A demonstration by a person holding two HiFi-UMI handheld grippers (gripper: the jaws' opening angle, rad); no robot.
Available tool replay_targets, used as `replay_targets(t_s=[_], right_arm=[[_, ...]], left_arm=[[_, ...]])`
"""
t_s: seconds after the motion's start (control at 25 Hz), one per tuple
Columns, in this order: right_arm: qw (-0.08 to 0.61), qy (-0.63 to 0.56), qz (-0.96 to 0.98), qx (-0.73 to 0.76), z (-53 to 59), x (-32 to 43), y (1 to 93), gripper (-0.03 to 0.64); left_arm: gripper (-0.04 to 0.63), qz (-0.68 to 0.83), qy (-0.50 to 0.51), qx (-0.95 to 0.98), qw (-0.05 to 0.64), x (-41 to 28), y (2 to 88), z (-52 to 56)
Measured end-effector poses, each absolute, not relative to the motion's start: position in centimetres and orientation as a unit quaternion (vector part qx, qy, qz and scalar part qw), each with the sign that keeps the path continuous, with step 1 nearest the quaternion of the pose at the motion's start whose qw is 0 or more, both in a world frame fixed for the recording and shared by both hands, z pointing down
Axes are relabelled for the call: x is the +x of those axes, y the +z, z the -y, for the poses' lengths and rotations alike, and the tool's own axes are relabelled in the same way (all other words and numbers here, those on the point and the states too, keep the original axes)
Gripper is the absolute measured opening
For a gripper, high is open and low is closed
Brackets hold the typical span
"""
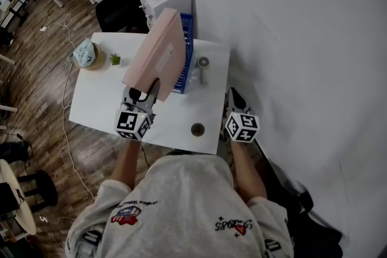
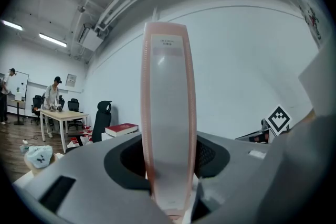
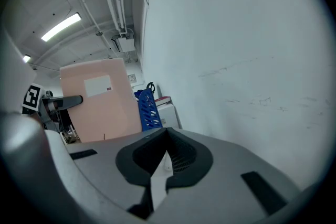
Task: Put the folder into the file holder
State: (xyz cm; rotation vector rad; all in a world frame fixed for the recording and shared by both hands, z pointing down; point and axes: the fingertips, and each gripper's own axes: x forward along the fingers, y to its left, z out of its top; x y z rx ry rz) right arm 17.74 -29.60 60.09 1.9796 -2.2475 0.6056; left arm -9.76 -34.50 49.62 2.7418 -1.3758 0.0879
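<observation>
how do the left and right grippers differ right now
The left gripper is clamped on the pink folder above the white table; the right gripper is shut on nothing. The left sits over the table, the right beside its right edge. Both carry marker cubes.

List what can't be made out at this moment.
File holder inside: head view, the folder in the left hand-held gripper covers it.
Folder's label print: left gripper view, too small.
Round object near the table front edge: head view, too small to identify.

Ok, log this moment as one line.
left gripper: shut on pink folder, raised | right gripper: shut, empty | blue plastic file holder: on white table, folder not inside
</observation>
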Motion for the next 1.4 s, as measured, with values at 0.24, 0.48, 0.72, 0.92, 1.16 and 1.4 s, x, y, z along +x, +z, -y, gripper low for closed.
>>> replay_targets(t_s=[0.24,0.48,0.72,0.92,1.16,1.4], right_arm=[[0.045,0.198,0.735,0.647,29.2,17.5,60.0,-0.005],[0.043,0.200,0.733,0.648,29.1,17.6,60.0,-0.005],[0.041,0.197,0.735,0.647,29.0,17.7,59.7,-0.005],[0.040,0.198,0.734,0.648,28.7,18.0,59.5,-0.005],[0.038,0.198,0.731,0.652,28.2,18.6,59.4,-0.005],[0.036,0.197,0.726,0.658,27.7,19.5,59.2,-0.005]], left_arm=[[0.186,0.439,0.052,0.894,0.074,-10.2,50.7,33.9],[0.156,0.417,0.082,0.902,0.079,-9.7,51.1,33.3],[0.127,0.435,0.066,0.893,0.092,-10.6,51.0,33.7],[0.124,0.448,0.049,0.886,0.108,-11.6,50.7,34.3],[0.124,0.454,0.024,0.886,0.095,-11.4,48.9,35.3],[0.126,0.457,0.021,0.885,0.089,-10.3,48.6,36.7]])
